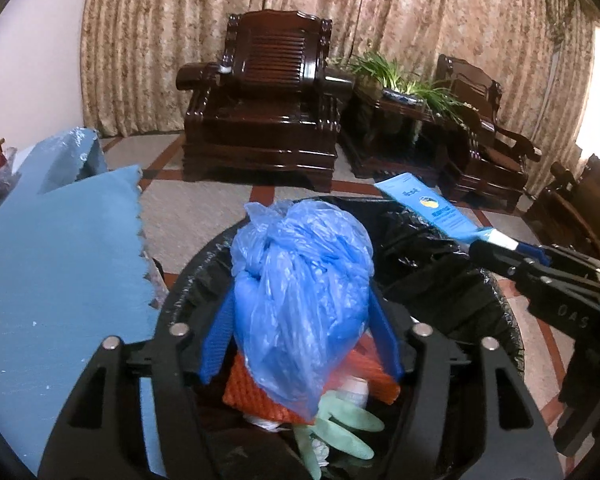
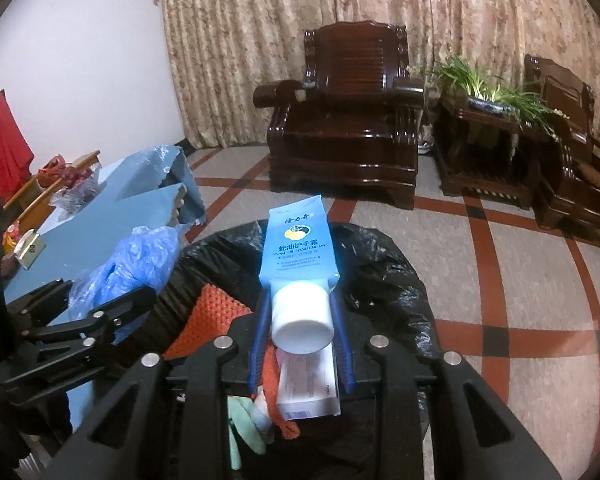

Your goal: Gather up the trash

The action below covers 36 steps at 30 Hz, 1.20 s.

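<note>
A: Both grippers are hanging over the bin (image 1: 440, 240), the one lined with a black bag, and the left gripper (image 1: 300, 320) is carrying a knotted blue plastic bag (image 1: 300, 280) right above the opening.

B: How are those left jaws sitting?

A: They are standing fairly wide, one blue finger (image 1: 216, 340) on each side of the bag. The bag is filling the gap, but whether the pads are actually pressing on it I cannot tell.

B: And the right gripper (image 2: 302, 320)?

A: It is clamping a light blue hand cream tube (image 2: 296, 248) at its neck, just above the white cap (image 2: 302, 320), which is pointing back at the camera. The tube is sticking out forward over the bin's far rim.

B: What is already lying inside?

A: An orange mesh mat (image 2: 216, 312), a pale green rubber glove (image 1: 340, 432) and a white carton (image 2: 308, 384) are sitting in there, right under both grippers.

B: And around the bin?

A: A table with a blue cloth (image 1: 60, 260) is standing just beside it on the left. Across the tiled floor (image 2: 500, 260), dark wooden armchairs (image 1: 260, 112) and a potted plant (image 1: 404, 84) are lining up in front of the beige curtain (image 1: 380, 8).
</note>
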Tool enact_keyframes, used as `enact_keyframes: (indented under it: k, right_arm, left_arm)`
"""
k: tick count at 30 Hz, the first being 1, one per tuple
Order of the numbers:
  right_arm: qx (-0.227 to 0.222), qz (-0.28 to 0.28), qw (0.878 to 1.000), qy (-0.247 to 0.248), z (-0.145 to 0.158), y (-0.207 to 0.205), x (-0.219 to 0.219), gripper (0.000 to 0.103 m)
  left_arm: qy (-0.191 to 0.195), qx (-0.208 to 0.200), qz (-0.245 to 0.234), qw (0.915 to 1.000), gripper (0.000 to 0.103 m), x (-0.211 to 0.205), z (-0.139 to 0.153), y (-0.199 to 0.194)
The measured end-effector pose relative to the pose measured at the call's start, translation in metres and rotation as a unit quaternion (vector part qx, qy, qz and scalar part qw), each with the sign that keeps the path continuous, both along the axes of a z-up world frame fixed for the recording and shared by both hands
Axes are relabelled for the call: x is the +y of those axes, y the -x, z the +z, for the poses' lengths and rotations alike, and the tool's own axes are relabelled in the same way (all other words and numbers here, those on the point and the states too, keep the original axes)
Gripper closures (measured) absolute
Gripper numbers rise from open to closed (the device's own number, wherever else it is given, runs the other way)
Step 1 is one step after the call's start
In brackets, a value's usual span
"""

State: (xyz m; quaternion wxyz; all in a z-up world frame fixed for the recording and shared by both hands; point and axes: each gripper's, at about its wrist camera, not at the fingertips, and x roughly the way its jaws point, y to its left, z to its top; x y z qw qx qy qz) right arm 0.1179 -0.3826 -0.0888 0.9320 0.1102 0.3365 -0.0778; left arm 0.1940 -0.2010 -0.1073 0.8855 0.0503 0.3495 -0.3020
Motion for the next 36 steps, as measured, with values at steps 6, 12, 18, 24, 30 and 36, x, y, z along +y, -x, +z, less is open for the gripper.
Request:
enact_keyframes:
  k: [6, 12, 18, 24, 30, 36]
  right_arm:
    - [0.006, -0.018, 1.0, 0.006, -0.007, -0.002, -0.009, 0.044]
    - [-0.001, -0.034, 0.999, 0.018, -0.004, 0.009, -0.011, 0.008]
    - [-0.003, -0.023, 1.0, 0.009, 0.004, 0.017, -0.003, 0.006]
    - [-0.009, -0.002, 1.0, -0.004, 0.02, 0.023, 0.017, 0.006]
    - [-0.015, 0.021, 1.0, -0.008, 0.037, 0.034, 0.046, 0.006]
    - [-0.026, 0.04, 0.999, -0.004, 0.057, 0.048, 0.069, 0.006]
  left_arm:
    - [0.013, 0.009, -0.011, 0.9998, 0.018, 0.002, -0.001, -0.004]
    - [0.016, 0.002, -0.004, 0.9999, 0.013, 0.015, 0.003, 0.0]
    - [0.0, -0.011, 0.028, 0.9995, 0.009, 0.045, 0.019, 0.009]
    - [-0.015, -0.023, 0.065, 0.9975, 0.009, 0.079, 0.04, 0.027]
    - [-0.023, -0.034, 0.096, 0.9945, 0.009, 0.107, 0.058, 0.049]
    - [-0.017, -0.045, 0.121, 0.9914, 0.009, 0.128, 0.077, 0.071]
